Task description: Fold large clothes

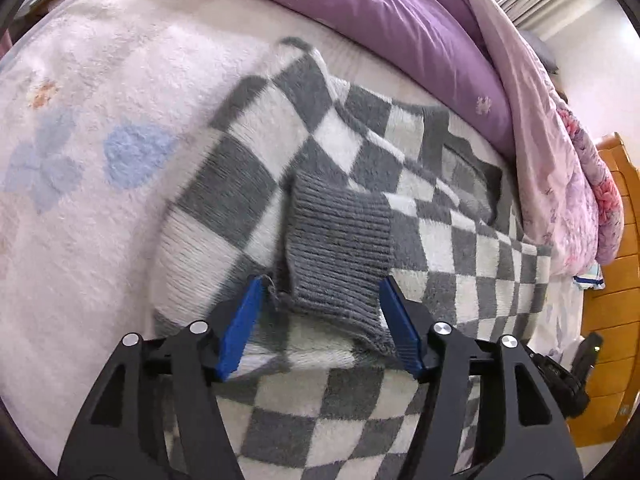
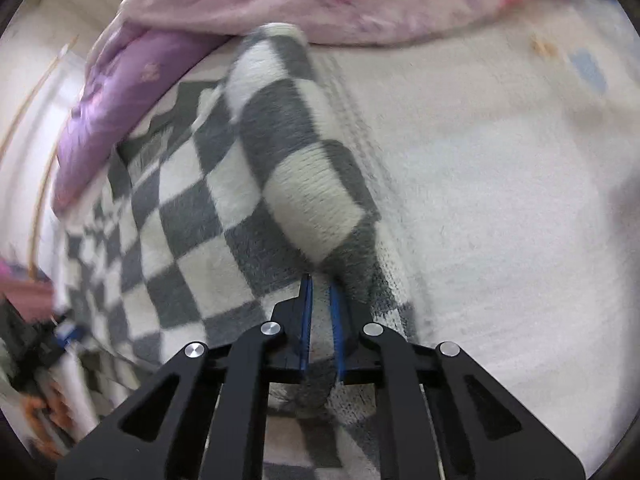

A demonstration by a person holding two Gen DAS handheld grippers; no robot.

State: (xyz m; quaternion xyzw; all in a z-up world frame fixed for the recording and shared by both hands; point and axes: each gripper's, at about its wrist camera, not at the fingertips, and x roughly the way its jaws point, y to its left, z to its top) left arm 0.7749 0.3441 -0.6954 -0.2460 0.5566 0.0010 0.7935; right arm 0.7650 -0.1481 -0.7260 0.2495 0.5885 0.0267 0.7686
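A grey and white checkered fuzzy sweater (image 1: 420,216) lies spread on the bed. Its grey ribbed cuff (image 1: 340,240) lies between the blue pads of my left gripper (image 1: 322,284), which is open around it. In the right wrist view my right gripper (image 2: 320,292) is shut on a fold of the sweater (image 2: 288,168), which rises as a lifted sleeve or edge away from the fingers. The rest of the sweater lies flat to the left.
A pale fleece blanket (image 1: 100,140) with blue flower shapes covers the bed. A purple and pink quilt (image 1: 400,28) is bunched along the far side. A wooden bed frame (image 1: 616,280) stands at the right. Blurred clutter (image 2: 36,352) lies at the lower left.
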